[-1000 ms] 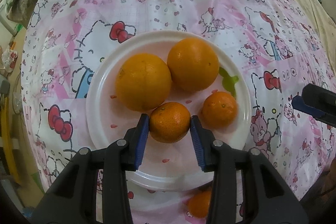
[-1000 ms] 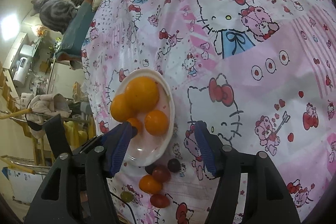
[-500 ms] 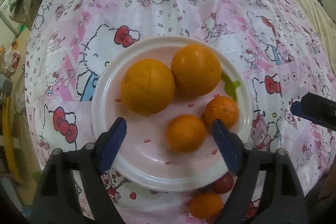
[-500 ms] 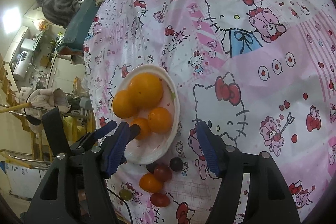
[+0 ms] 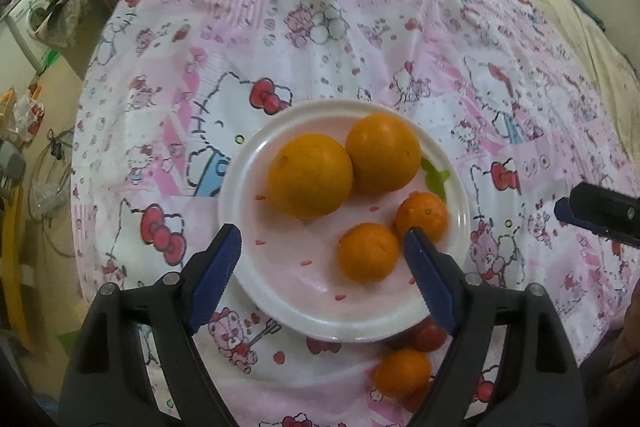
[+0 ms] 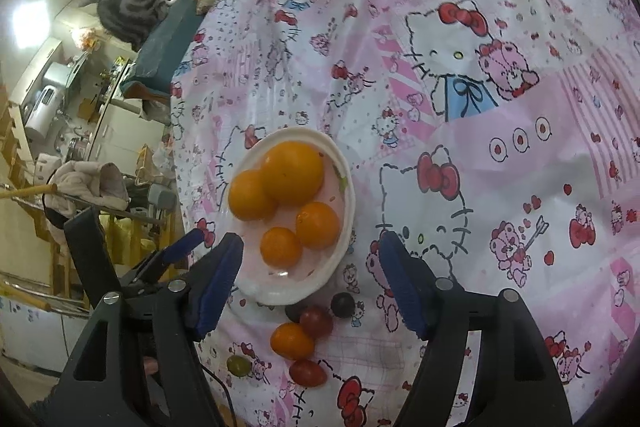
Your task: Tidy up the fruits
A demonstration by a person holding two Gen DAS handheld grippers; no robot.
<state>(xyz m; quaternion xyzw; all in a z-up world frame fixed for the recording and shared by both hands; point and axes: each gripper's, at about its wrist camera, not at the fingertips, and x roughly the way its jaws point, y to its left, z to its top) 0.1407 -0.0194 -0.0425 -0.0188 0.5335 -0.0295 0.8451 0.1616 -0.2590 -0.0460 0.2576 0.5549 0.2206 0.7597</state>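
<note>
A white plate (image 5: 248, 163) (image 6: 348, 195) on the pink cartoon cloth holds two big oranges (image 5: 310, 175) (image 5: 383, 153) and two small mandarins (image 5: 367, 251) (image 5: 423, 215). My left gripper (image 5: 322, 259) is open and empty above the plate's near part, the near mandarin between its fingers but untouched. My right gripper (image 6: 310, 285) is open and empty, hovering over the plate's near edge. Off the plate lie a mandarin (image 6: 291, 340) (image 5: 402, 367), red tomatoes (image 6: 316, 321) (image 6: 307, 373), a dark grape (image 6: 343, 305) and a green grape (image 6: 239, 365).
The cloth's left edge drops off to a cluttered room with shelves and laundry (image 6: 84, 183). A grey cat (image 6: 128, 7) sits at the far end. The right gripper's fingertip (image 5: 564, 211) shows at the right of the left wrist view.
My left gripper let go of the near mandarin on the plate, opened wide and drew back and up. My right gripper shifted slightly nearer the plate.
</note>
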